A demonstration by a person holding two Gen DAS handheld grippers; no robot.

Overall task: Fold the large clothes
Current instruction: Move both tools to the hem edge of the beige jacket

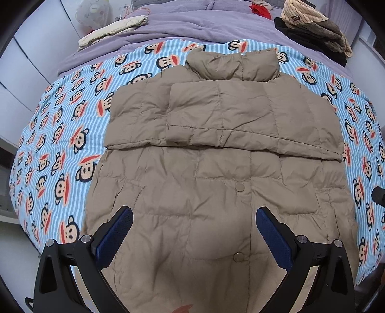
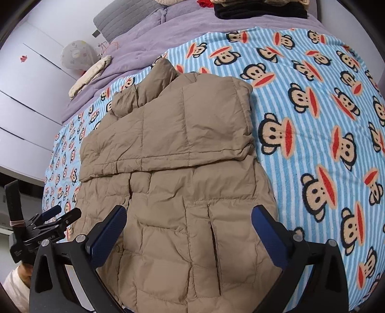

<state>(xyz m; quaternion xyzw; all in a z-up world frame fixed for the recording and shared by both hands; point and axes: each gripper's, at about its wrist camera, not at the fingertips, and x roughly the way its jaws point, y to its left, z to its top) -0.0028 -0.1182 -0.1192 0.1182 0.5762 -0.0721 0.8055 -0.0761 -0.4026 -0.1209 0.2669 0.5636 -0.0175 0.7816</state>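
Observation:
A tan quilted puffer jacket (image 1: 216,149) lies flat on the bed with its collar at the far end and both sleeves folded across the chest. It also shows in the right wrist view (image 2: 182,168). My left gripper (image 1: 193,216) is open and empty above the jacket's lower front near the snap buttons. My right gripper (image 2: 189,214) is open and empty above the jacket's lower right part, near its hem. The left gripper appears at the left edge of the right wrist view (image 2: 55,216).
The jacket rests on a blue striped monkey-print blanket (image 1: 72,134) over a purple quilt (image 1: 182,26). Folded clothes (image 1: 315,29) are stacked at the far right of the bed. A cream bundle (image 1: 113,29) and a round pillow (image 1: 92,12) lie far left. White wardrobe doors (image 2: 28,96) stand on the left.

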